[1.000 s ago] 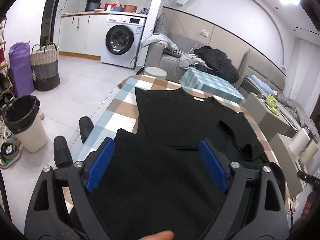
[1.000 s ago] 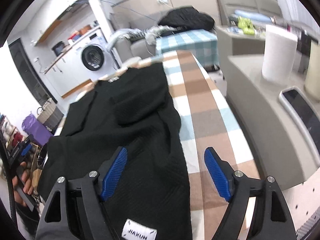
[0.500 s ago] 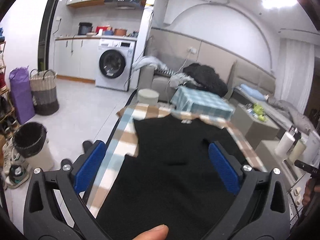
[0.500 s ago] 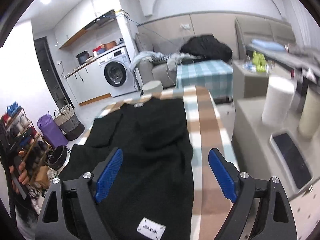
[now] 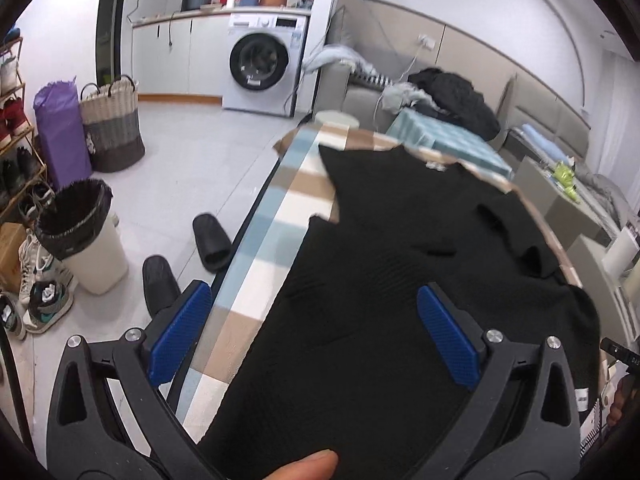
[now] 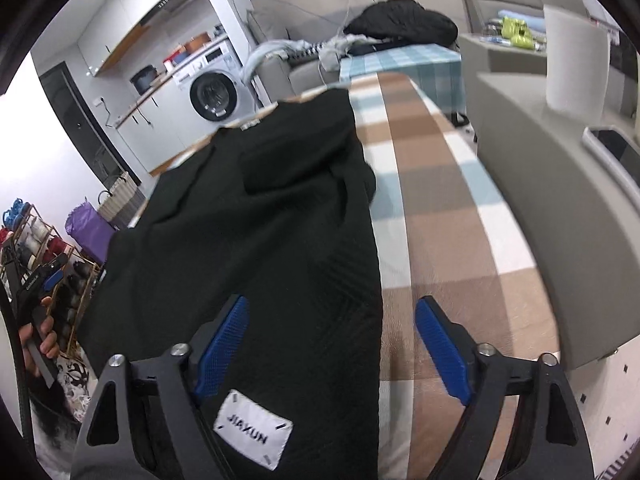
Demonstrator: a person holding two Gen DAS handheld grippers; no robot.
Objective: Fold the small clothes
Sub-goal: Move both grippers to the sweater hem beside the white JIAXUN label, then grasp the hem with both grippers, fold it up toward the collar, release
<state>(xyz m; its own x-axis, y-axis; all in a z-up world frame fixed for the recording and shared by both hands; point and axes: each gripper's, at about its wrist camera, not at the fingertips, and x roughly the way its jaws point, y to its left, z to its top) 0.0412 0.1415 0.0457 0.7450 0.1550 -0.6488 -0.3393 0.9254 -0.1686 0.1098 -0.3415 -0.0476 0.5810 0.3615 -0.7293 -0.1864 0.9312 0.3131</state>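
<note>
Left gripper [image 5: 314, 334] jaws standing wide, clamping nothing; right gripper [image 6: 332, 346] jaws closing, pads not pressing yet. Black ribbed knit top [image 6: 256, 216] is lying mid-frame along checked brown-blue tablecloth [image 6: 432, 184]. Soft, light, floppy; probably pinching hem corners near white label [image 6: 253, 430].

My left gripper [image 5: 314, 336] hangs with its blue pads [image 5: 448, 338] spread wide over the black top [image 5: 400, 280] on the checked table [image 5: 260, 240]. The cloth's left edge lies between my fingers, touching neither. A black slipper [image 5: 211, 248] sits beyond my left finger.
</note>
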